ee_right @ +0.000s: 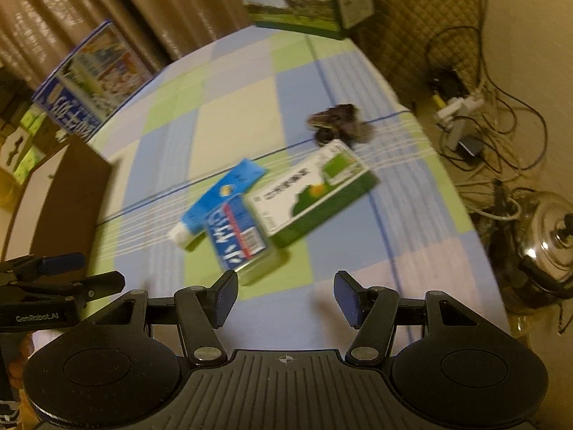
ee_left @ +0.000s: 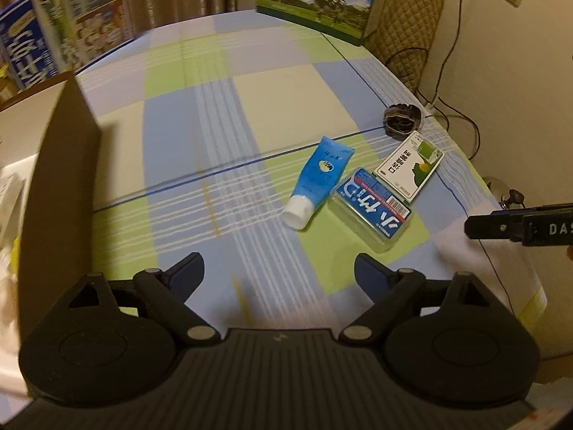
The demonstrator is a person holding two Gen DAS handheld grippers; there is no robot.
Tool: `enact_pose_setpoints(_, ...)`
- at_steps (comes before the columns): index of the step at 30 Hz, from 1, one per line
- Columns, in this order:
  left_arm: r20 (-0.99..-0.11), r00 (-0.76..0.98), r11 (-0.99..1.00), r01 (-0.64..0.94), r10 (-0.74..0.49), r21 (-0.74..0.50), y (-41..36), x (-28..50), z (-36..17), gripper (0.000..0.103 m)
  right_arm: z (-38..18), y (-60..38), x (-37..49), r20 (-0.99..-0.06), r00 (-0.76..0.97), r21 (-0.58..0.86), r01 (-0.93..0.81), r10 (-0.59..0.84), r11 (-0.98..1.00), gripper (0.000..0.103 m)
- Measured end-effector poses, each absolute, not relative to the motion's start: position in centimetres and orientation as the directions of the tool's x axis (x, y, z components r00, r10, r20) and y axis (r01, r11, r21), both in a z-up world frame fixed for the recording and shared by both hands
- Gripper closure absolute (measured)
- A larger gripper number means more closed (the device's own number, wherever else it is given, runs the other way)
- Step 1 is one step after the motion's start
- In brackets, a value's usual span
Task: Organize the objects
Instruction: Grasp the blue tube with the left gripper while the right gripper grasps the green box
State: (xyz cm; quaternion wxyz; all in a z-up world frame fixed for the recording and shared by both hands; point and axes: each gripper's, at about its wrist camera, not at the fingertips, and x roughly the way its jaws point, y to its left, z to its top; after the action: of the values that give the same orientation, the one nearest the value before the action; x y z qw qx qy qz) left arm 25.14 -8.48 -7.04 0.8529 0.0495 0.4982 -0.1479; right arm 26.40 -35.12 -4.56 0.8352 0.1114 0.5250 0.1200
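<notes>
I work over a table covered by a checked tablecloth [ee_left: 272,82] in blue, green and cream. A brown cardboard box [ee_left: 61,165] stands open at my left edge, which I judge to be the bin for sorted items, so the left gripper [ee_left: 279,268] hangs near it with jaws spread wide and nothing between them. The right gripper [ee_right: 285,297] is likewise wide and empty, aimed at the remaining cluster. That cluster sits toward the right edge: a white-and-green carton [ee_right: 315,193] lies flat, touching a clear blue-labelled case [ee_left: 372,208], with a blue tube [ee_left: 318,179] just beside the case, cap toward me. A dark scrunchie [ee_left: 403,120] lies just beyond the carton, apart from the others.
</notes>
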Motion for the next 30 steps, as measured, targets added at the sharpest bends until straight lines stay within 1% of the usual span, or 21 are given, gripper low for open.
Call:
enact_pose_setpoints(1, -0.863, 0.461, 0.948, 0.312, -0.207, -0.061, -8.8, 25.5, -7.4, 0.017, -4.7, -35.5, 26.6, -0.852, 0.421, 0.31, -0.072, 0.311, 0.948, 0.046)
enact_pose_setpoints(5, -0.868, 0.447, 0.928, 0.37, -0.216, -0.04, -10.2, 27.3, -9.0, 0.03, -5.0, -36.7, 27.2, -0.857, 0.425, 0.306, -0.033, 0.291, 0.951, 0.046)
enact_pose_setpoints(7, -0.875, 0.426, 0.918, 0.393, -0.232, -0.053, -10.9, 28.4, -10.0, 0.033, -5.2, -37.2, 27.5, -0.86, 0.426, 0.305, -0.015, 0.282, 0.952, 0.046)
enact_pose_setpoints(9, -0.881, 0.409, 0.911, 0.409, -0.239, -0.058, -11.5, 29.3, -10.9, 0.039, -5.4, -37.7, 27.7, -0.863, 0.425, 0.304, 0.005, 0.273, 0.953, 0.046)
enact_pose_setpoints(11, -0.884, 0.404, 0.901, 0.432, -0.236, -0.043, -12.2, 30.1, -11.7, 0.041, -5.6, -38.2, 27.9, -0.866, 0.424, 0.304, 0.026, 0.265, 0.952, 0.046)
enact_pose_setpoints(14, -0.894, 0.387, 0.886, 0.463, -0.226, -0.024, -13.1, 31.3, -13.0, 0.047, -5.9, -38.9, 28.1, -0.87, 0.422, 0.303, 0.05, 0.254, 0.952, 0.046)
enact_pose_setpoints(16, -0.9, 0.376, 0.879, 0.477, -0.221, -0.016, -13.5, 32.1, -13.8, 0.049, -6.0, -39.3, 28.2, -0.873, 0.421, 0.3, 0.064, 0.247, 0.952, 0.046)
enact_pose_setpoints(18, -0.904, 0.367, 0.872, 0.49, -0.217, -0.011, -13.8, 32.6, -14.3, 0.056, -6.2, -39.6, 28.4, -0.874, 0.421, 0.301, 0.076, 0.243, 0.951, 0.046)
enact_pose_setpoints(19, -0.906, 0.363, 0.868, 0.496, -0.22, -0.012, -13.8, 32.8, -14.5, 0.057, -6.2, -39.7, 28.5, -0.874, 0.421, 0.303, 0.078, 0.244, 0.95, 0.046)
enact_pose_setpoints(20, -0.906, 0.36, 0.865, 0.502, -0.225, -0.016, -13.9, 33.0, -14.7, 0.061, -6.2, -39.7, 28.5, -0.873, 0.421, 0.305, 0.079, 0.245, 0.949, 0.046)
enact_pose_setpoints(21, -0.905, 0.358, 0.861, 0.508, -0.232, -0.019, -14.0, 33.2, -14.8, 0.067, -6.2, -39.7, 28.6, -0.872, 0.422, 0.307, 0.078, 0.247, 0.949, 0.046)
enact_pose_setpoints(23, -0.903, 0.362, 0.858, 0.513, -0.233, -0.016, -14.1, 33.4, -15.1, 0.073, -6.3, -39.4, 28.8, -0.871, 0.421, 0.31, 0.068, 0.255, 0.948, 0.046)
enact_pose_setpoints(27, -0.895, 0.372, 0.862, 0.506, -0.248, -0.028, -13.6, 33.5, -15.3, 0.074, -6.5, -38.3, 29.1, -0.865, 0.416, 0.322, 0.028, 0.282, 0.946, 0.046)
enact_pose_setpoints(30, -0.894, 0.382, 0.887, 0.461, -0.235, -0.036, -12.6, 33.2, -15.3, 0.074, -6.6, -37.3, 29.4, -0.855, 0.415, 0.338, -0.012, 0.312, 0.941, 0.046)
